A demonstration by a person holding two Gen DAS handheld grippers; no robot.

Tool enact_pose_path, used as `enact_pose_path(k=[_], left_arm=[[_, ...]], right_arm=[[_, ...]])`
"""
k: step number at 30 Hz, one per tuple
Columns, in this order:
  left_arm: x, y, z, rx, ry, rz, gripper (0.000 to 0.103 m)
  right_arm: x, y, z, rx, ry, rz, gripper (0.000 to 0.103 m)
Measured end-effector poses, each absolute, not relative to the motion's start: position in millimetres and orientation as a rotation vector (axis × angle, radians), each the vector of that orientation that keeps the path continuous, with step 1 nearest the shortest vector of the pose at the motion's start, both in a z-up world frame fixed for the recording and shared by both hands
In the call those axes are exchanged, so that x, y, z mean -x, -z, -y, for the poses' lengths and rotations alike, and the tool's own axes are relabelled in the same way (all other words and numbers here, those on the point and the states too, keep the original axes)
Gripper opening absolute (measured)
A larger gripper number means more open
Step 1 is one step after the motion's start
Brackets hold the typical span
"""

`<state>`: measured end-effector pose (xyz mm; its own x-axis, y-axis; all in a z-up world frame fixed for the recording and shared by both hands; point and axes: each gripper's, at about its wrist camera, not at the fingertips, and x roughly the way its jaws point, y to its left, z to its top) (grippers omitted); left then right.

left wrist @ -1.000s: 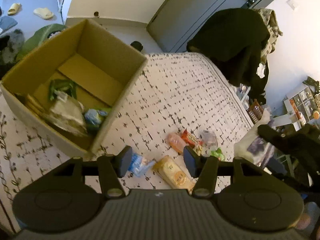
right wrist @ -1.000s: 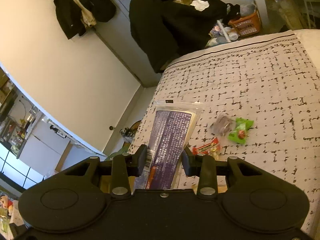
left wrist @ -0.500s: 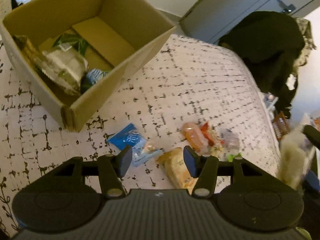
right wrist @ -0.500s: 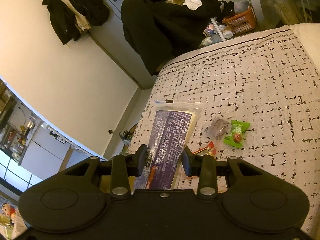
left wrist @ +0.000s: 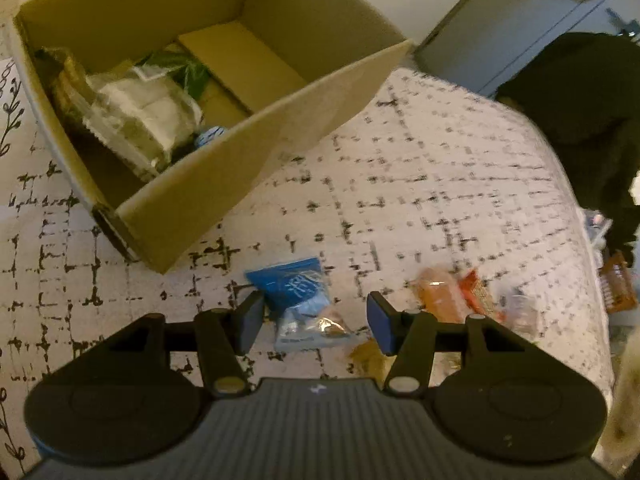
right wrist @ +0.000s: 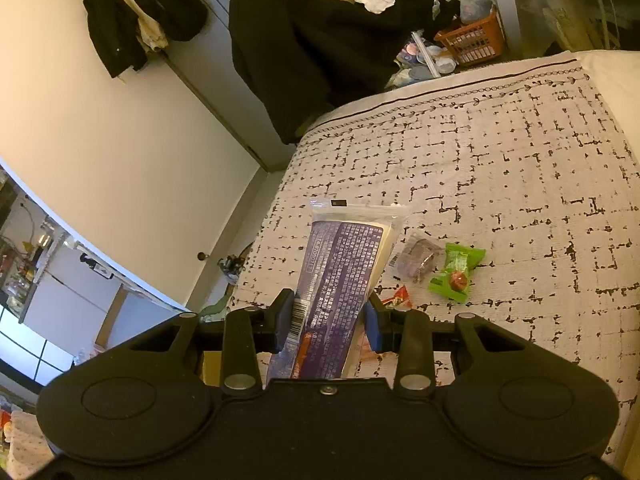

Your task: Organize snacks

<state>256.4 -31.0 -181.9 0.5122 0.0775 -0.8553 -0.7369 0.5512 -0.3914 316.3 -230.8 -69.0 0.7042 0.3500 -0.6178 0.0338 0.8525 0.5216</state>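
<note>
An open cardboard box (left wrist: 280, 128) sits on the patterned bedspread and holds several snack packs, among them a clear bag of pale biscuits (left wrist: 140, 120). My left gripper (left wrist: 316, 318) hangs open just above a blue snack packet (left wrist: 296, 286) lying in front of the box. An orange packet (left wrist: 438, 292) and a red one (left wrist: 476, 290) lie to its right. My right gripper (right wrist: 326, 318) is shut on a long purple-labelled snack pack (right wrist: 340, 276), held above the bed. Beneath it lie a green candy (right wrist: 456, 272), a dark clear-wrapped sweet (right wrist: 418, 258) and a red wrapper (right wrist: 396, 296).
The bedspread (right wrist: 500, 168) stretches bare toward the far edge. A chair heaped with dark clothes (right wrist: 320, 48) and an orange basket (right wrist: 472, 40) stand beyond the bed. A wall and door (right wrist: 120, 140) run along the left. A yellowish pack (left wrist: 370, 354) lies under the left gripper's right finger.
My left gripper has dropped closer to the bed and shifted toward the blue packet, which now sits between its fingers. The right gripper keeps its hold on the purple pack, barely moving.
</note>
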Motion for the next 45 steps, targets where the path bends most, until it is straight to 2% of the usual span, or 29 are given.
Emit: enact_pose_path(k=[5,6,7,8,11,36,45], left_arm=[[-259,183,33,0.826,-0.584,-0.909,0.052],[-259,183,33,0.814,-0.59,-0.918,0.047],[-259,182,34,0.798,-0.597,-0.934,0.038],[-259,182,33,0.788,-0.601,-0.953,0.032],[-255,183,30,0.796,-0.574,-0.971,0.028],[-202,79,-13,0.786,-0.35,-0.725,0.026],[-186,69,-55,0.815,-0.373,-0.665,0.026]], right_arm=[[-321,74,229,-0.531,-0.19,-0.797,0.036],[-321,74,228,-0.529,-0.194,-0.798,0.036],[-320,73,228,-0.528,-0.198,-0.798,0.036],[-320,73,227,-0.529,-0.204,-0.799,0.036],[-318,71,225,-0.531,-0.217,-0.794,0.036],[-294,50,175,-0.455,-0.371,-0.738,0.036],[-286,54,143,-0.394,-0.42,-0.745,0.036]])
